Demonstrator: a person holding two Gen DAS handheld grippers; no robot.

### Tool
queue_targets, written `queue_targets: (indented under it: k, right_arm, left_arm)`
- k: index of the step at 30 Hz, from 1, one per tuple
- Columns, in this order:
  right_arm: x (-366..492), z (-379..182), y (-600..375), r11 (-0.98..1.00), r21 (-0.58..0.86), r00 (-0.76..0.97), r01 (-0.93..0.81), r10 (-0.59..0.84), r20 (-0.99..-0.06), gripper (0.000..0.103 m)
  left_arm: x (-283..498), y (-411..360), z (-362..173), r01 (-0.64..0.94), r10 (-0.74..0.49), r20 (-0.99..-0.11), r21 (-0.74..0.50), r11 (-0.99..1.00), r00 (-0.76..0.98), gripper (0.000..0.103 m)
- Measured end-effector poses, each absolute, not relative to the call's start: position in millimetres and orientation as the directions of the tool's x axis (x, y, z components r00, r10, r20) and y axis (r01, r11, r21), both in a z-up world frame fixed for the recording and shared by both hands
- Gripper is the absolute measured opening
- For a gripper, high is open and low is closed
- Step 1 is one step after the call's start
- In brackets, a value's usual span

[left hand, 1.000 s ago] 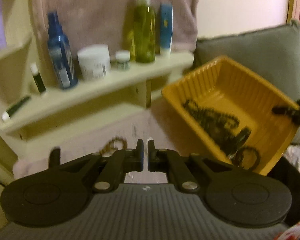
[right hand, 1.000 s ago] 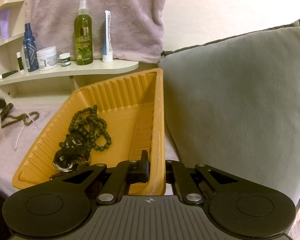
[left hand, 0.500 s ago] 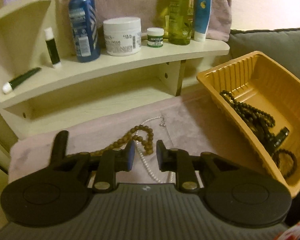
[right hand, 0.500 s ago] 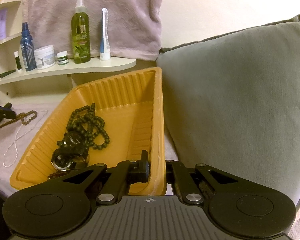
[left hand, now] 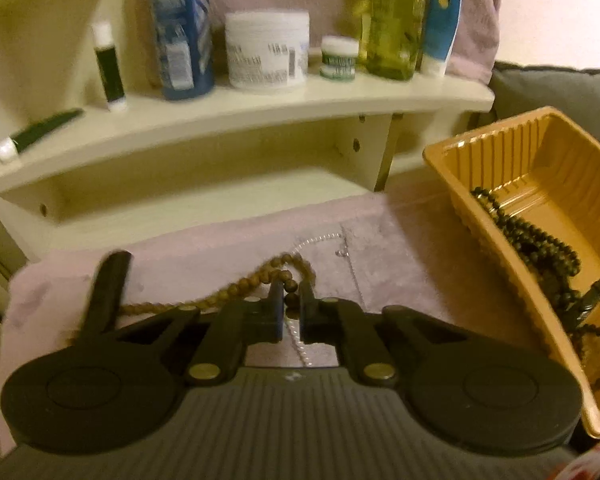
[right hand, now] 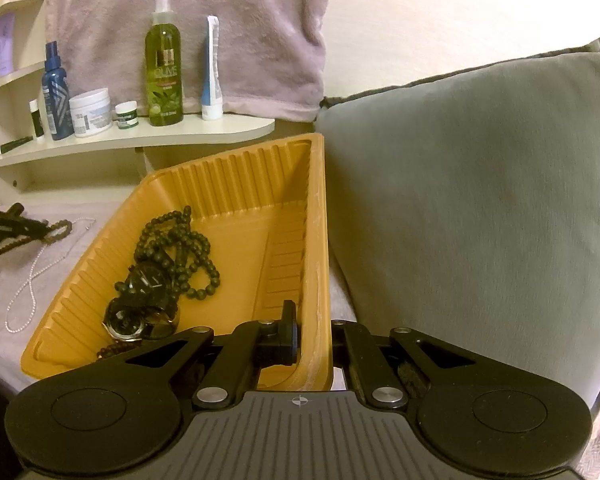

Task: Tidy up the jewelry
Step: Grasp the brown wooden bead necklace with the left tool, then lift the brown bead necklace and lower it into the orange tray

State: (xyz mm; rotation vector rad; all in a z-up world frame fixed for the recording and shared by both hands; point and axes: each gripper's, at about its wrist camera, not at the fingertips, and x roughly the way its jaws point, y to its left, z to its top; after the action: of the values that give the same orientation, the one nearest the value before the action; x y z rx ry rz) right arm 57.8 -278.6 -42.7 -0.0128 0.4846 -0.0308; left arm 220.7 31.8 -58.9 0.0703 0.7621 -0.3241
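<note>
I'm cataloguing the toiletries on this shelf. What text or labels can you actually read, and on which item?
"OLIVE": on the tall green spray bottle, right wrist view.
Dark blue spray bottle: white pattern, no readable words.
White round jar, small green-banded jar, blue-and-white tube: print too small or blurred.

A home bedroom or dressing corner: a cream shelf [right hand: 148,140] carries toiletries, an olive spray bottle [right hand: 164,68], a blue spray bottle [right hand: 56,92] and a white cream jar [right hand: 90,112]. A mauve towel [right hand: 180,20] hangs behind the shelf; a grey cushion [right hand: 480,200] sits right of it.
</note>
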Motion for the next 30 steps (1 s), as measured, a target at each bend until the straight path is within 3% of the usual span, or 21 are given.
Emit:
queue_targets:
  k: [14,22,30]
  right_arm:
    - [53,-40,-278,1.000,-0.015,0.895,0.021,-0.026,-0.446,0.004]
    - [51,-39,-276,1.000,-0.020,0.899,0.018,-0.025,-0.438,0.004]
    - [50,-39,-276,1.000,-0.021,0.899,0.019,-0.026,-0.437,0.004]
  left_arm:
    - [194,84,70,0.312,-0.272,-0.530,-0.015,0.950,0.803,0.006]
    - [182,84,109,0.333,-0.301,-0.467,-0.014,0.943,0.832,0.006]
    - [166,51,130,0.449,-0.426,-0.430,-0.052,0.892,0.796,0.006]
